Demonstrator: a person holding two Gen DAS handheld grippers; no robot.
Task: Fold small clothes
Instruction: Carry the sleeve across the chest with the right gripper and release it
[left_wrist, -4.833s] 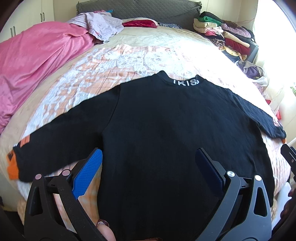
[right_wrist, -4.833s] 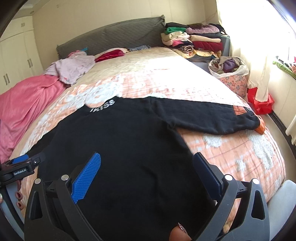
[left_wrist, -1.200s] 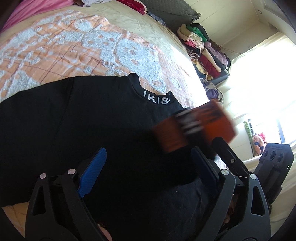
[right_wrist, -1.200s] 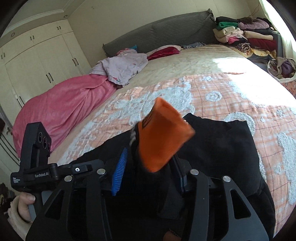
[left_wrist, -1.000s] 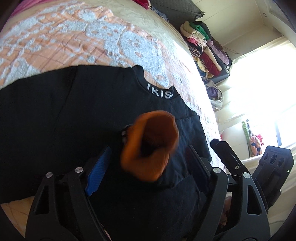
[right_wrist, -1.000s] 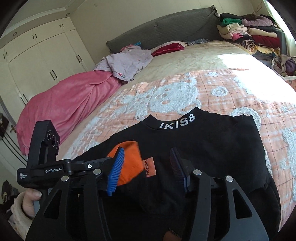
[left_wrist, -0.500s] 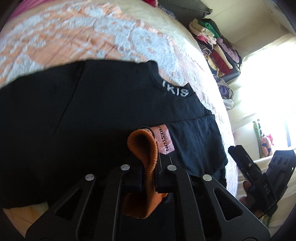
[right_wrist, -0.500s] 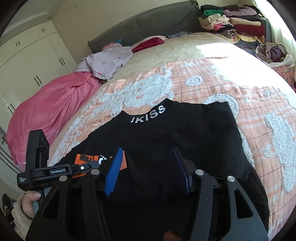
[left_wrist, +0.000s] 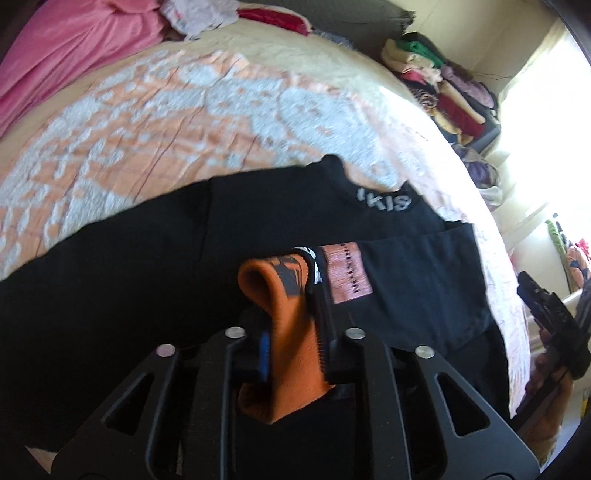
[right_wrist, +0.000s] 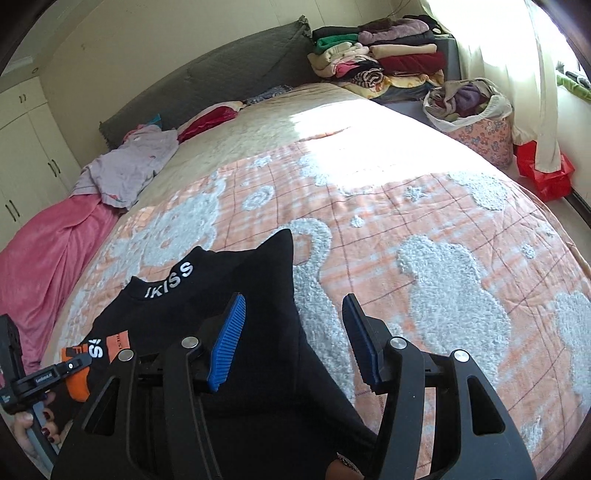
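Note:
A black sweater (left_wrist: 147, 277) with a white-lettered collar (right_wrist: 170, 280) lies flat on the bedspread (right_wrist: 443, 240). Its right sleeve (left_wrist: 424, 280) is folded across the chest. The sleeve's orange cuff (left_wrist: 288, 332) stands between the pads of my left gripper (left_wrist: 291, 350), filling the gap; the jaws are opening. From the right wrist view, the left gripper (right_wrist: 37, 376) and cuff (right_wrist: 77, 384) sit at the lower left. My right gripper (right_wrist: 293, 297) hovers open above the sweater's (right_wrist: 258, 332) right edge, nothing between its fingers.
A pink blanket (right_wrist: 44, 251) and a lilac garment (right_wrist: 133, 166) lie on the bed's left side. Folded clothes (right_wrist: 376, 62) are stacked at the far right. A laundry basket (right_wrist: 476, 110) and a red box (right_wrist: 546, 173) stand on the floor at the right.
The left jaws closed on the orange cuff, then eased slightly apart. The right gripper let the sleeve go and swung right, over the sweater's right edge.

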